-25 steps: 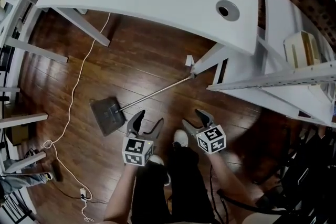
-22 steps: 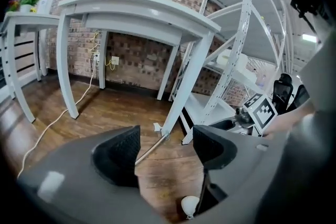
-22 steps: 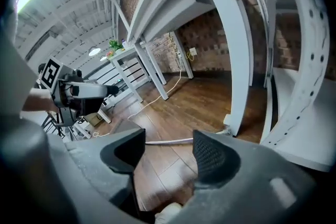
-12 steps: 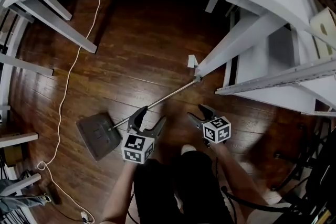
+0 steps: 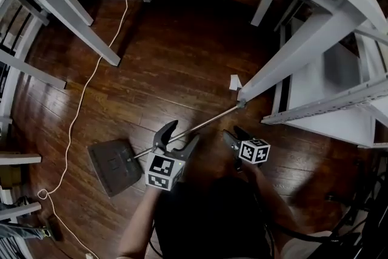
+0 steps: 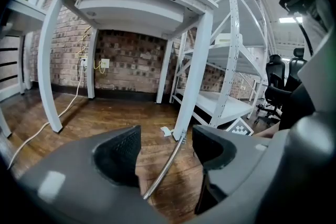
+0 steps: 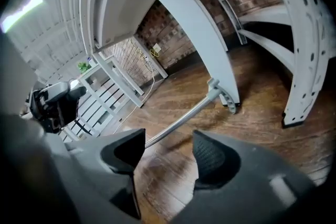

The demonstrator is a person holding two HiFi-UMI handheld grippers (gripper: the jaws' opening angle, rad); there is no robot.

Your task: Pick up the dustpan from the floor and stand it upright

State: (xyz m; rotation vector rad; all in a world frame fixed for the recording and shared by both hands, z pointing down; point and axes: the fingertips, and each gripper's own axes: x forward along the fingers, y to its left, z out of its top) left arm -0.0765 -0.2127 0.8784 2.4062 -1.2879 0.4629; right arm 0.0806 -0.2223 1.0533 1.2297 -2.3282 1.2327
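The dustpan lies flat on the wood floor, its dark pan (image 5: 112,167) at the left. Its long metal handle (image 5: 206,121) runs up and right to a white desk leg (image 5: 285,63). My left gripper (image 5: 180,133) hangs low over the handle near the pan end, open. In the left gripper view the handle (image 6: 168,162) shows in the gap between the left gripper's (image 6: 165,147) jaws, and neither pad touches it. My right gripper (image 5: 233,133) is open just right of the handle. In the right gripper view the handle (image 7: 184,118) lies beyond the right gripper (image 7: 168,152), which holds nothing.
White desk legs (image 5: 85,27) stand at the back left, and a white shelving rack (image 5: 327,109) stands at the right. A white cable (image 5: 79,112) trails down the left of the floor. A paper scrap (image 5: 235,82) lies by the desk leg. The person's dark-clothed legs (image 5: 206,221) are below the grippers.
Both grippers have sunk toward the floor and the handle. The left gripper's jaws now straddle the handle. The dustpan has not moved.
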